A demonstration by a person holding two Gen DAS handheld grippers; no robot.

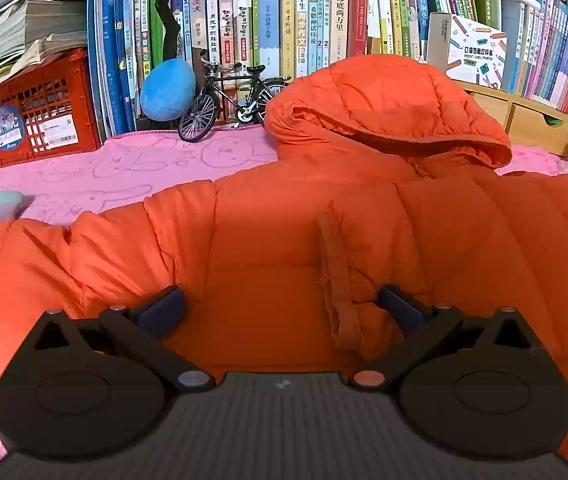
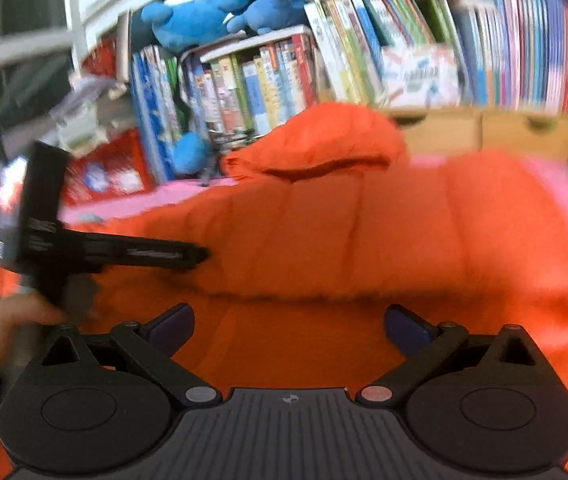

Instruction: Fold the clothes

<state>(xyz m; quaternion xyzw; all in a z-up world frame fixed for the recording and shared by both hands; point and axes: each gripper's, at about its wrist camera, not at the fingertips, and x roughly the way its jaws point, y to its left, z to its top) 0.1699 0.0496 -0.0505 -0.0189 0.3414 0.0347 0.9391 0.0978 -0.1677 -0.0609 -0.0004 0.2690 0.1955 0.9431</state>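
1. Orange quilted puffer jacket with hood (image 1: 284,232) lies spread across the pink cloth with faint cartoon outlines (image 1: 116,172); the hood (image 1: 383,108) sits at 12 o'clock, toward the books.
2. Left gripper (image 1: 280,308): jaws spread wide, blue-padded fingers (image 1: 162,308) low over the jacket body, nothing between them. A narrow orange strap (image 1: 337,280) runs between the fingers, nearer the one at 3 o'clock.
3. Right gripper (image 2: 288,326): jaws likewise wide apart, holding nothing, over the orange fabric. View is motion-blurred.
4. Right wrist view, 9 o'clock: the left gripper's black body appears side-on, fingers reaching toward the jacket; a blurred hand (image 2: 0,332) below it.
5. Background, left wrist view: row of upright books (image 1: 284,20) at 12 o'clock; small black model bicycle (image 1: 232,100) and blue plush ball (image 1: 168,90) at 11 o'clock; red plastic crate (image 1: 32,116) at 10 o'clock.
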